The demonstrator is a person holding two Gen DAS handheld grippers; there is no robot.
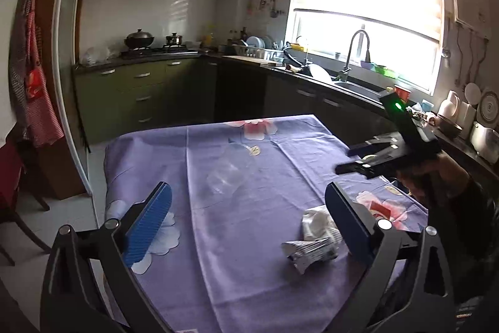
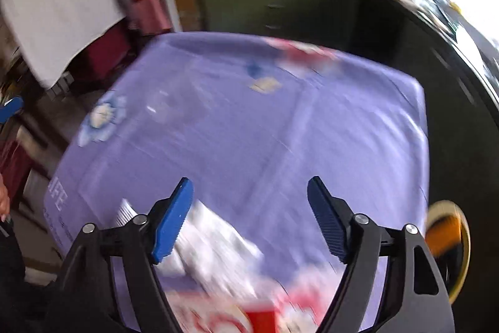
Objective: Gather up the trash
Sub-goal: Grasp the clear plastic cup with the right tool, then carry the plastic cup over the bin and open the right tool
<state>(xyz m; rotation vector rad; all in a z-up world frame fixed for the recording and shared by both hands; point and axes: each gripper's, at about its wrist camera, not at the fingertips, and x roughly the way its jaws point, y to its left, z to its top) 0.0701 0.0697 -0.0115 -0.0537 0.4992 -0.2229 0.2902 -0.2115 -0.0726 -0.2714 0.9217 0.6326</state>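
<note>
My left claw (image 1: 248, 219) hangs spread wide above the near part of the table, nothing between its blue pads (image 1: 149, 223). My right claw (image 2: 249, 217) is spread too and empty; its picture is smeared, so I judge it is on the move, and from the left wrist I see it out at the right edge of the table (image 1: 368, 158).

The trash lies on the purple flowered tablecloth (image 1: 218, 270). The crumpled white wrapper (image 1: 315, 236), printed with fine stripes, sits near me, just beside the right pad of my left claw. In the right wrist view the same wrapper (image 2: 215, 236) shows as a pale blur low down, beside that claw's left pad. Farther out, near the middle of the cloth, a clear plastic bottle (image 1: 232, 170) lies on its side, hard to pick out against the purple.

The wrapper looks the nearer target, so I take the step in hand to be closing in on it. To do that well I would centre one claw over the crumpled bulk, not its thin flat corner, come down until the pads straddle it, and squeeze gently, since foil like this will likely slide or spring. I would keep the pads off the cloth so as not to pinch it and drag it, and keep my two claws apart.
</note>
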